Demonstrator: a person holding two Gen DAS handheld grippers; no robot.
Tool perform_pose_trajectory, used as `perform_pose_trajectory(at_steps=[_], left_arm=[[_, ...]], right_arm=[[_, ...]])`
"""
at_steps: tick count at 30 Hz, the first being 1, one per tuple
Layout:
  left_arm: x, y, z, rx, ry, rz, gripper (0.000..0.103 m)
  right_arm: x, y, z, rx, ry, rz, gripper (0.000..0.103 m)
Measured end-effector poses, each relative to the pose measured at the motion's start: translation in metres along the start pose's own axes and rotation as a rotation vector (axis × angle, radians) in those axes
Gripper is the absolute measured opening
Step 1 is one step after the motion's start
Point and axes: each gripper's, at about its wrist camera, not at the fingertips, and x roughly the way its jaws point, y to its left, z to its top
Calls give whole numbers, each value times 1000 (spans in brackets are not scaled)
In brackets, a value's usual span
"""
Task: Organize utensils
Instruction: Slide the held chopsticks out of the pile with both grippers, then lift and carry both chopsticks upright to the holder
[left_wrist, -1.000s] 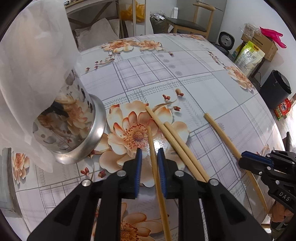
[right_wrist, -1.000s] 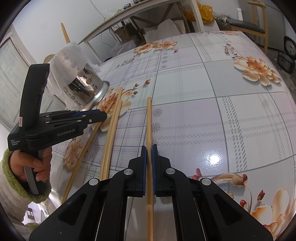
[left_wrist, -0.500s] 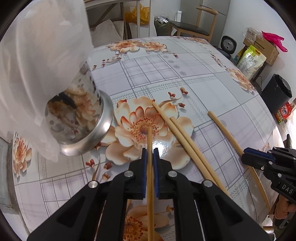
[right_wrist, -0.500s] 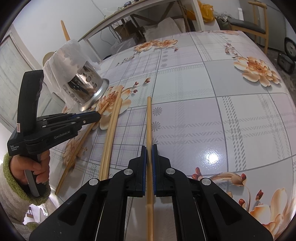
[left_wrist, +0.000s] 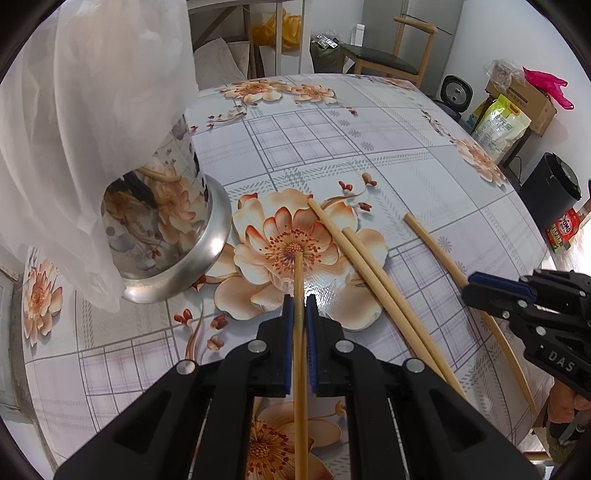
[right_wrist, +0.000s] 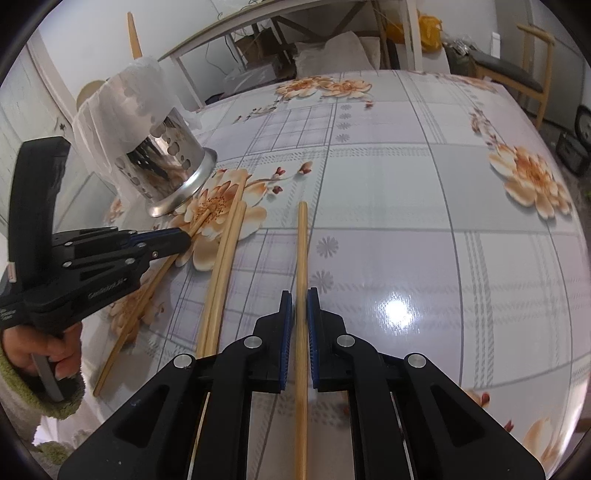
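**Item: chopsticks, four, on the table (left_wrist: 314, 147). Landmark: metal holder (left_wrist: 173, 221).**

- Holder: upright, its top draped in a thin plastic bag (left_wrist: 92, 129).
- First chopstick (left_wrist: 297, 273): just beside the holder's base. The left gripper (left_wrist: 299, 306) has its jaws clamped narrowly on it, with the tip pointing past the base.
- Loose pair (left_wrist: 369, 266): side by side, one place further from the holder, untouched.
- Second chopstick (right_wrist: 302, 240): furthest from the holder, lying between the right gripper (right_wrist: 300, 306) jaws. These are narrow and have just been opening slightly. Whether the pads press on it cannot be told.

**Risks, as judged:**
- The bag may cover the holder's mouth, so a stick could snag in the film or drag the holder over.
- Each stick is held near one end, so it may swing or slide through the pads when lifted.
- With the right grip loosened, the second chopstick could drop and roll off the table.
- The two grippers could collide near the holder.
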Motion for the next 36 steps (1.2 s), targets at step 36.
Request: perform_pose_trajectory(at_steps=[36], left_arm=[[-58, 17, 3, -95, -125, -145, 6]], right_arm=[[-63, -9, 33, 104, -194, 78, 4]])
